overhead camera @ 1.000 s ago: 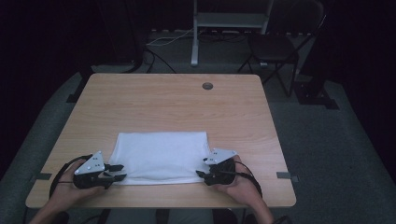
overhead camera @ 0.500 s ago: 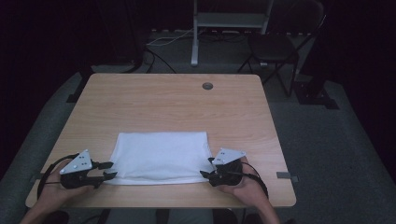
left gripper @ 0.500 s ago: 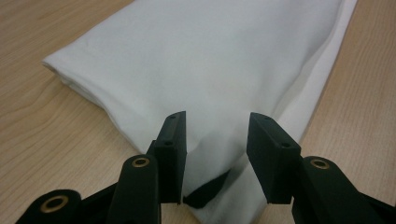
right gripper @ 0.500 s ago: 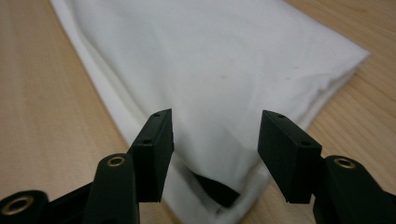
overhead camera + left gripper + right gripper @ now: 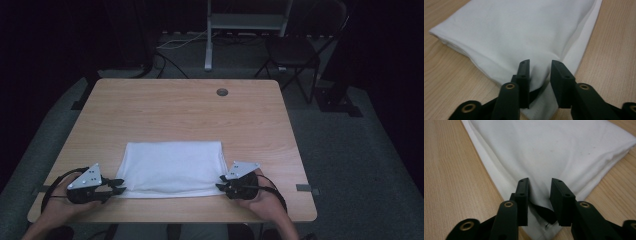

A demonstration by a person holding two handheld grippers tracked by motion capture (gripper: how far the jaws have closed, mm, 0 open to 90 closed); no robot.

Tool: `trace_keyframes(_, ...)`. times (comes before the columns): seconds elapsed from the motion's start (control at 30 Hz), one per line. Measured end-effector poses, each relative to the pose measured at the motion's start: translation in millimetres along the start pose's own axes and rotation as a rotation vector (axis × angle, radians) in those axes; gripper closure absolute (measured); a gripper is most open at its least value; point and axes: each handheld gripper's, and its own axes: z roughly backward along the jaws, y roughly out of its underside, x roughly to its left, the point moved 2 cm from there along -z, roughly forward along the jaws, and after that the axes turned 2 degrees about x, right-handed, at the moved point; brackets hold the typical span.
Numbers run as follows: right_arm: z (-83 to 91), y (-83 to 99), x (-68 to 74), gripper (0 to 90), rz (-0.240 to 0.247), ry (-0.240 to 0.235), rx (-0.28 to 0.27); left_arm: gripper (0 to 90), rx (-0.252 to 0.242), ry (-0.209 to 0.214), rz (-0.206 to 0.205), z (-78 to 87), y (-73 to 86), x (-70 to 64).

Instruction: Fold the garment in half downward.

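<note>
Gripping end, left gripper: jaws stand apart with a clear gap, poised over the near left corner of the white folded cloth; fabric shows between and under them, not pinched.
Gripping end, right gripper: jaws likewise apart, straddling the near right corner of the cloth; a dark strip lies under the cloth edge just below the gap.
Left gripper from above: held in the person's left hand at the near table edge, tips just at the cloth's corner.
Right gripper from above: held in the person's right hand, tips at the opposite near corner.
Cloth: lies flat and folded between the two grippers, stretching away from both, stitched hem along the right side.
Table: light wood, bare beyond the cloth.
Round hole: far past the cloth, near the table's far edge.
Chair: farther off, on the dark floor behind the table.
</note>
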Motion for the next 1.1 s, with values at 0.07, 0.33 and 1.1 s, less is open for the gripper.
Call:
trace_keyframes(0.07, 0.2, -0.3, -0.4, 74.1, 0.001, 0.005, 0.002, 78.8, -0.003, -0.009, -0.002, 0.9, -0.1, 1.2)
trace_keyframes(0.33, 2.5, -1.9, -0.7, 77.3, -0.014, 0.001, 0.000, 86.1, -0.017, -0.032, -0.009, 4.0, -3.4, -0.6)
trace_keyframes(1.1, 8.2, 0.9, -2.7, 68.9, -0.046, 0.014, 0.008, 63.8, 0.050, 0.047, -0.049, -0.5, -4.5, -14.7)
